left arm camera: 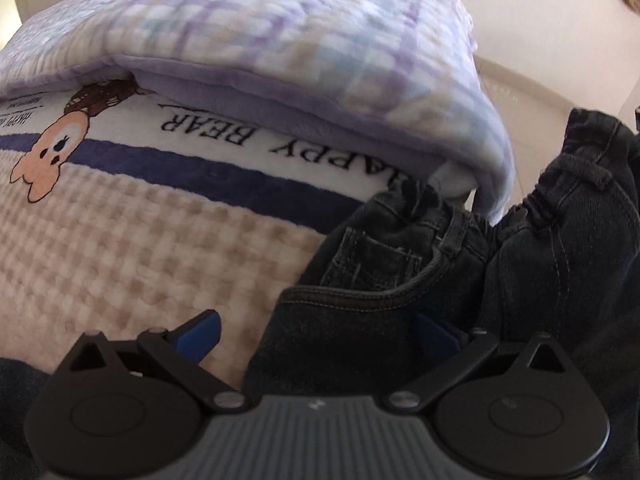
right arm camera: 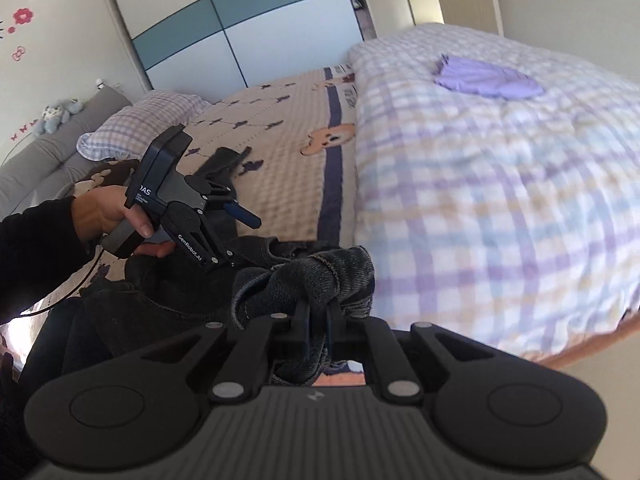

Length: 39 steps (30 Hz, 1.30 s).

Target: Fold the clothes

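Dark blue-black jeans (left arm camera: 400,276) lie bunched on the beige checked bedspread (left arm camera: 140,260), waistband and pocket facing me. My left gripper (left arm camera: 320,330) is open; its right finger (left arm camera: 438,336) is over the denim and its left finger (left arm camera: 200,330) over the bedspread. In the right wrist view the left gripper (right arm camera: 240,236) hovers open above the jeans (right arm camera: 168,300). My right gripper (right arm camera: 318,332) is shut on a bunched fold of the jeans (right arm camera: 320,276) and holds it lifted.
A thick purple plaid duvet (right arm camera: 500,184) covers the right part of the bed, with a folded lilac garment (right arm camera: 484,76) on top. A plaid pillow (right arm camera: 132,124) and grey headboard (right arm camera: 60,148) are at the left. A wardrobe (right arm camera: 248,28) stands behind.
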Tool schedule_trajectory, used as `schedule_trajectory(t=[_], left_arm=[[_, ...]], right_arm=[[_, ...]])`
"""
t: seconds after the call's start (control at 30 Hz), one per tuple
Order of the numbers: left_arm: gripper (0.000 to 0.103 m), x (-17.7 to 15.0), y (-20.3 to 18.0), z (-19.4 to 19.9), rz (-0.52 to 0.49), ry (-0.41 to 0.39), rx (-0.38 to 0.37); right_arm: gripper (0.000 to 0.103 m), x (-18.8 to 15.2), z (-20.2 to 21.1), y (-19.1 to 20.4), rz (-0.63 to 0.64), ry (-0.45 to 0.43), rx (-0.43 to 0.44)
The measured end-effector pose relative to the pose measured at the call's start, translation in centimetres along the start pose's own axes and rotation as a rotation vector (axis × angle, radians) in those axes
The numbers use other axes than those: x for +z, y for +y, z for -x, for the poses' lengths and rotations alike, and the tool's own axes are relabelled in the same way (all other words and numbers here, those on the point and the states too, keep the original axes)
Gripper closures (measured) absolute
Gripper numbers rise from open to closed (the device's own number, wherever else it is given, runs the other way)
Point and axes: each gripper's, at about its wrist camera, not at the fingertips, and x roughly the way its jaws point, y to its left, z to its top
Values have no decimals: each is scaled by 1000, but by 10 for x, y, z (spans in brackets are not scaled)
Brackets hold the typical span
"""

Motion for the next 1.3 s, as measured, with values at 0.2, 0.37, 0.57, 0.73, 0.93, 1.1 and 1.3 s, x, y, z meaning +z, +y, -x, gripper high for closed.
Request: schedule_trajectory(t=[0.2,0.37,0.57,0.73,0.93,1.1,1.3], left_arm=[[21,10,-17,-15,-36,69,44],[63,11,-17,-1,14,56,58],[85,3,-12,45,128,-67,150],[86,-15,-9,123,226,-280,303],[86,-63,0,262,422,-603,439],[86,-92,-16,379,528,-850,607],[86,-85,-74,515,459,-1159,782]], right_arm=[[94,-14,-18,-29,-65,22,-5],[94,-3,-19,-37,-72,-10,1],[95,10,-21,-22,-28,-87,4],[95,39,-14,21,68,-206,-9],[96,100,1,75,262,-414,-56],[97,165,32,159,462,-670,-48],[97,240,98,245,577,-1002,-41]])
